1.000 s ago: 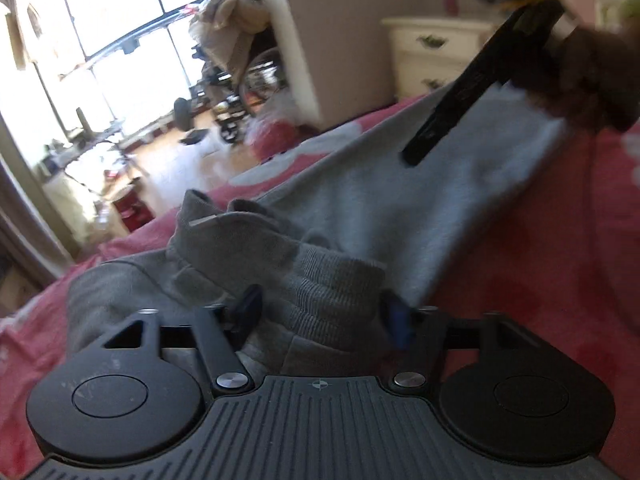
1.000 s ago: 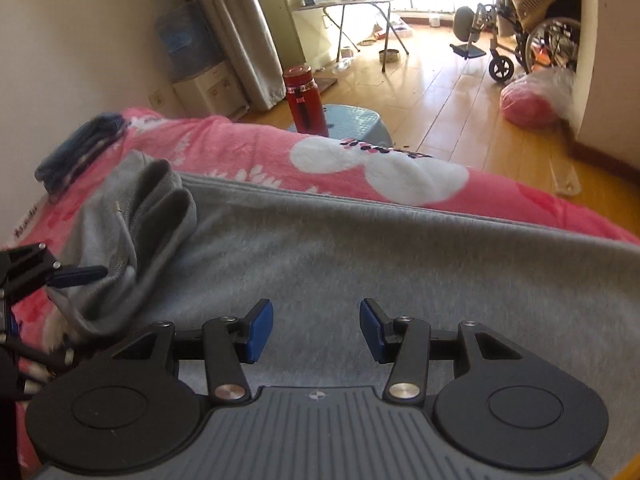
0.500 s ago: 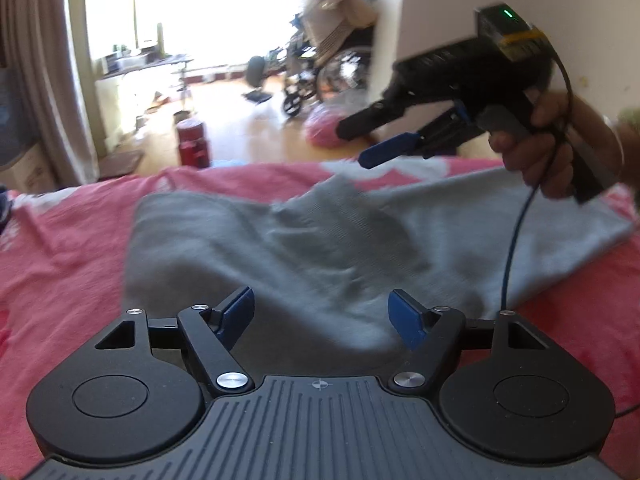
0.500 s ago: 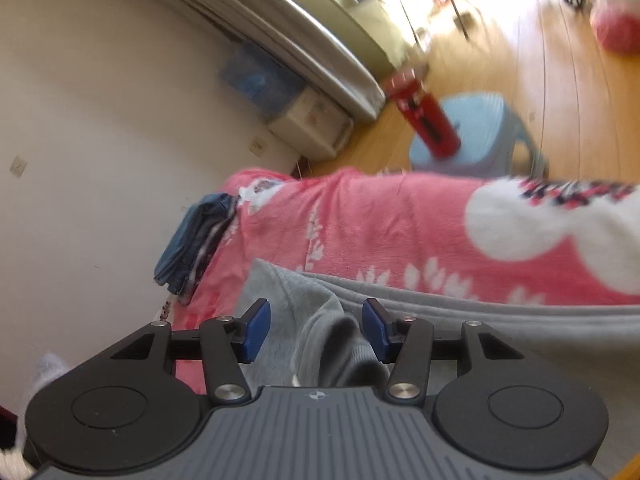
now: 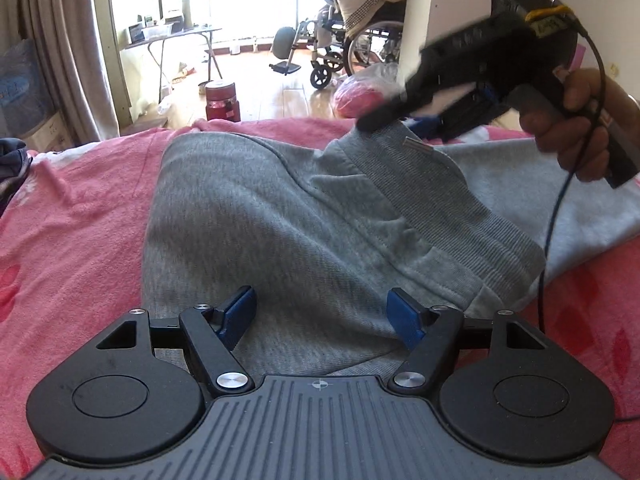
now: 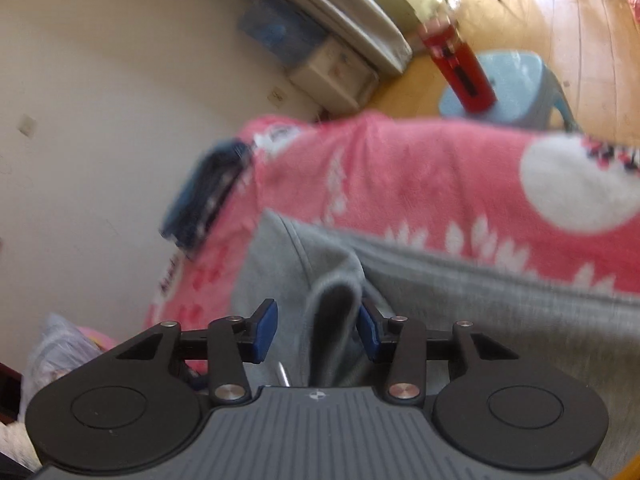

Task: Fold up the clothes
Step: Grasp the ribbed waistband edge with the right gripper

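Note:
Grey sweatpants [image 5: 256, 216] lie spread on a pink blanket [image 5: 72, 216], their ribbed waistband [image 5: 440, 208] folded over toward me. My left gripper [image 5: 322, 316] hovers open just above the near edge of the cloth, holding nothing. A hand holds my right gripper [image 5: 404, 116] at the raised far corner of the waistband. In the right wrist view, my right gripper [image 6: 316, 330] straddles an upright fold of the grey sweatpants [image 6: 332, 312]. The fold touches the right pad [image 6: 368, 332], and a gap remains at the left pad, so the gripper is open.
A dark blue folded garment [image 6: 204, 196] lies at the blanket's corner by the wall. Beyond the bed's far edge a red bottle [image 6: 460, 68] stands on a blue stool [image 6: 528, 84]. A wheelchair [image 5: 348, 44] and a folding table [image 5: 176, 40] stand on the wooden floor.
My left gripper let go of the bunched waistband and drew back. My right gripper swung over to the waistband's far corner, and its fingers have narrowed around a fold there.

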